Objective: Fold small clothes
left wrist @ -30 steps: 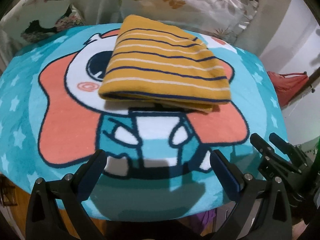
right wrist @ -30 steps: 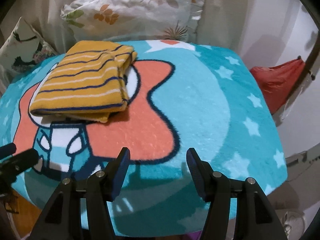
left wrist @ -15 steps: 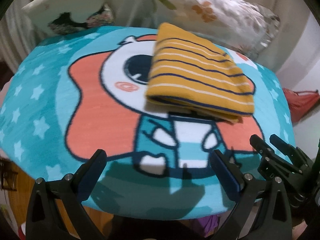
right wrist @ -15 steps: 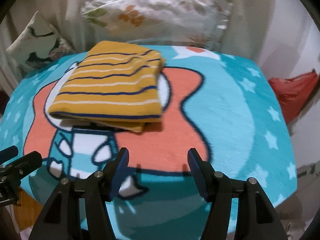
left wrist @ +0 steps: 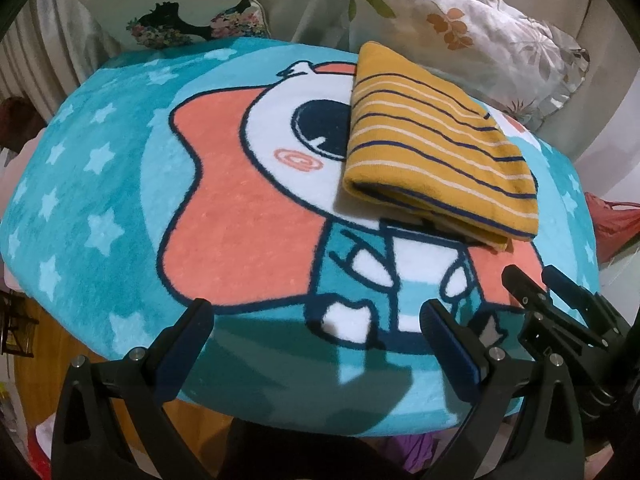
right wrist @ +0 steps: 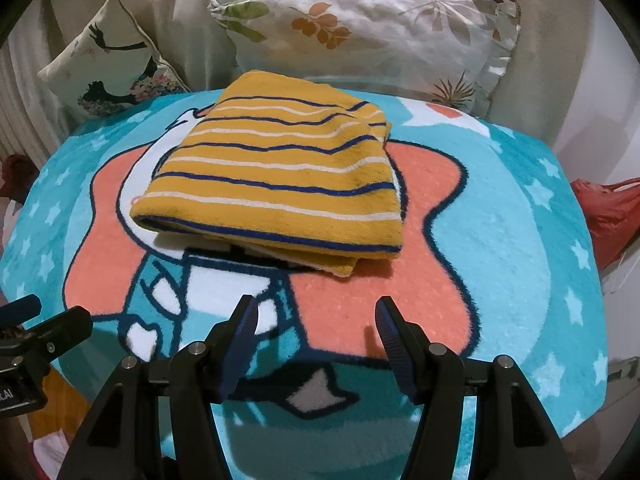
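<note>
The folded garment [right wrist: 276, 184] I am working on is mustard-yellow with thin navy and white stripes, and it lies flat as a squarish stack on the teal cartoon blanket [right wrist: 500, 240]. From my right wrist camera it sits in the far middle of the blanket, across the white face and coral ear of the printed character; its folded edge faces me and a pale under-layer peeks out at the near right corner. From my left wrist camera the same garment [left wrist: 432, 152] sits far and to the right, covering part of the character's dark eye.

Neither tool touches it. My right gripper [right wrist: 316, 328] hangs over the near part of the blanket, its blue-padded fingers [right wrist: 244, 332] apart with only blanket showing between them, the garment well beyond their tips. My left gripper [left wrist: 312, 336] is also over the near edge, fingers spread wider and nothing between them. In the left view, the right gripper [left wrist: 548, 280] shows at the near right.

Behind the blanket, a floral pillow [right wrist: 372, 36] leans at the far right and a smaller cushion with a dark bird-and-flower print [right wrist: 108, 64] at the far left. A red bag [right wrist: 604, 212] sits off the blanket's right side.
</note>
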The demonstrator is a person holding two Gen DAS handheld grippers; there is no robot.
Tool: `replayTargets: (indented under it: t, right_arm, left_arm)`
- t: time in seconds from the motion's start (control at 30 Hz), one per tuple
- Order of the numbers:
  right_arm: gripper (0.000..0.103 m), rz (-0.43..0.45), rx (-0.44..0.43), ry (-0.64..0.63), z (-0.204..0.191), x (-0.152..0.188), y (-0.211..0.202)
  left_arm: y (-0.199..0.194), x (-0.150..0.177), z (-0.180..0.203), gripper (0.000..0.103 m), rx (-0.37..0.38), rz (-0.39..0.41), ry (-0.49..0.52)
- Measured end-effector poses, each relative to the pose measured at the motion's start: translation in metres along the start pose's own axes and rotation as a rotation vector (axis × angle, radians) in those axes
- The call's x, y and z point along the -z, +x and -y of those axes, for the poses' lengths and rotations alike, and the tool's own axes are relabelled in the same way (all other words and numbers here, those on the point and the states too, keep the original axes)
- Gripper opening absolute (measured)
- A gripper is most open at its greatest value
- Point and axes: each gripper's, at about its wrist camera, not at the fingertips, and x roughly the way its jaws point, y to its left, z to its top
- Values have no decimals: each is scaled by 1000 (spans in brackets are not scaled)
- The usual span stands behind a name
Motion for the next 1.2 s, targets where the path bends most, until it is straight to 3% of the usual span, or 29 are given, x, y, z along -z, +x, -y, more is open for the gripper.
replayTargets:
  t: [0.47, 1.2]
  right_arm:
    - [66, 19, 43, 70, 29, 5, -10]
    - [68, 24, 25, 37, 22, 9, -14]
  left_arm:
    - [-2, -3, 32, 102, -15, 25, 91]
    - [-3, 4, 30, 102, -17, 16, 67]
